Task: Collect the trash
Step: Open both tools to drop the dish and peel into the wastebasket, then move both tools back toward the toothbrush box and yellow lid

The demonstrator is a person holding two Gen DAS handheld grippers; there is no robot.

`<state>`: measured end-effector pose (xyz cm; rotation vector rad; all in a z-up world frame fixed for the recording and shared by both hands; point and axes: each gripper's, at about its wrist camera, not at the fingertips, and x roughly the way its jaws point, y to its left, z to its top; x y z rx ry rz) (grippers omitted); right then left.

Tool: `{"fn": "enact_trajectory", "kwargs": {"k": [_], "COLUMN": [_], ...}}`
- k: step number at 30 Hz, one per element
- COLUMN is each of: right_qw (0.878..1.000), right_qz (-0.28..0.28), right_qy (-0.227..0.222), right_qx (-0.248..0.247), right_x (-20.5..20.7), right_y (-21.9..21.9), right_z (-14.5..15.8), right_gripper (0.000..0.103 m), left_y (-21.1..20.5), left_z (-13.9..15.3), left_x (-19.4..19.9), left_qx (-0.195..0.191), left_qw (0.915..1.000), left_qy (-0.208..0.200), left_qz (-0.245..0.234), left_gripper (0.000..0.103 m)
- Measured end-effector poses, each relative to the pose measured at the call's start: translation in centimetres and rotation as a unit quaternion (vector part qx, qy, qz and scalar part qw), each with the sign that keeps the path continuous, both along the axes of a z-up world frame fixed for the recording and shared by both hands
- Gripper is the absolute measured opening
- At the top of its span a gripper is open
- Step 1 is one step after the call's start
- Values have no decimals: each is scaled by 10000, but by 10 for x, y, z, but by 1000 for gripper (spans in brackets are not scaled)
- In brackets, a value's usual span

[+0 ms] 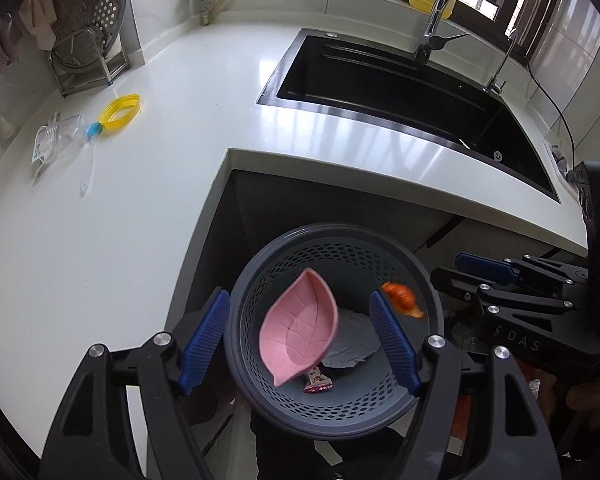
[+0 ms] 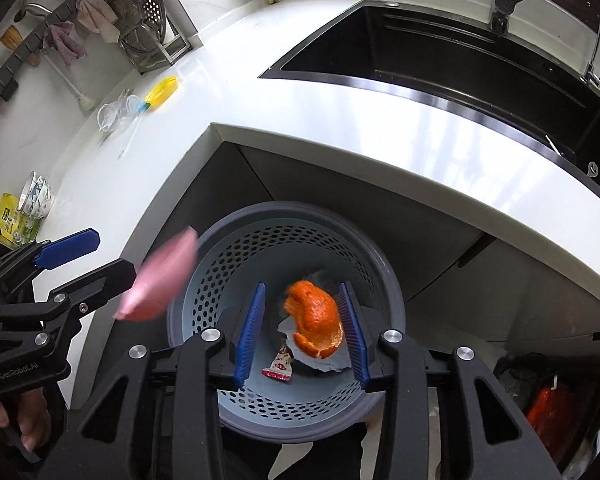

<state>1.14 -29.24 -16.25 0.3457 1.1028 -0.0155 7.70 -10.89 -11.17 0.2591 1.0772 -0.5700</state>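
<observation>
A grey perforated trash basket [image 1: 428,280] [image 2: 228,272] stands on the floor below the counter corner. My left gripper [image 1: 300,340] is open above it, and a pink leaf-shaped dish [image 1: 300,328] is between its fingers, apart from both pads; it shows blurred in the right wrist view [image 2: 160,280]. My right gripper [image 2: 304,332] is open over the basket with an orange peel [image 2: 314,316] between its pads, not clearly clamped; the peel also shows in the left wrist view [image 1: 400,296]. A red-white wrapper [image 1: 318,384] [image 2: 278,366] and grey paper [image 1: 352,344] lie on the basket floor.
The white L-shaped counter [image 1: 100,260] holds a clear plastic cup [image 1: 60,136], a yellow lid [image 1: 122,110] and a clear spoon [image 1: 88,172]. A black sink [image 1: 380,88] with faucet [image 1: 440,12] is at the back right. Bowls [image 2: 36,196] stand at the left counter edge.
</observation>
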Motion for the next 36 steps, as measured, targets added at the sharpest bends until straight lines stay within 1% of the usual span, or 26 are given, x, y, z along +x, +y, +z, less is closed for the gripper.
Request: {"fn": "enact_trajectory", "kwargs": {"k": [7, 10, 16, 20, 26, 32, 36], "right_qw": [10000, 9999, 9998, 9996, 9996, 9997, 9990], "right_qz": [56, 102, 197, 223, 217, -58, -243], "right_qy": [-40, -63, -83, -126, -11, -206, -296], "right_qx": [-10, 18, 57, 141, 204, 112, 246], "right_x": [-2, -2, -1, 0, 3, 1, -2], "right_y": [-2, -2, -2, -5, -9, -18, -23], "right_z": [8, 9, 11, 13, 9, 22, 27], "right_gripper": [38, 42, 43, 45, 47, 47, 47], "left_y": [4, 6, 5, 2, 0, 9, 19], "left_z": [12, 17, 20, 22, 20, 33, 40], "left_x": [-4, -5, 0, -1, 3, 6, 5], "left_qx": [34, 18, 9, 16, -3, -90, -72], "left_qw": [9999, 9998, 9996, 9995, 9995, 9992, 9990], "left_qy": [-118, -148, -150, -179, -68, -189, -285], "left_qz": [91, 152, 247, 260, 303, 348, 350], "left_gripper": [72, 73, 73, 74, 74, 74, 75]}}
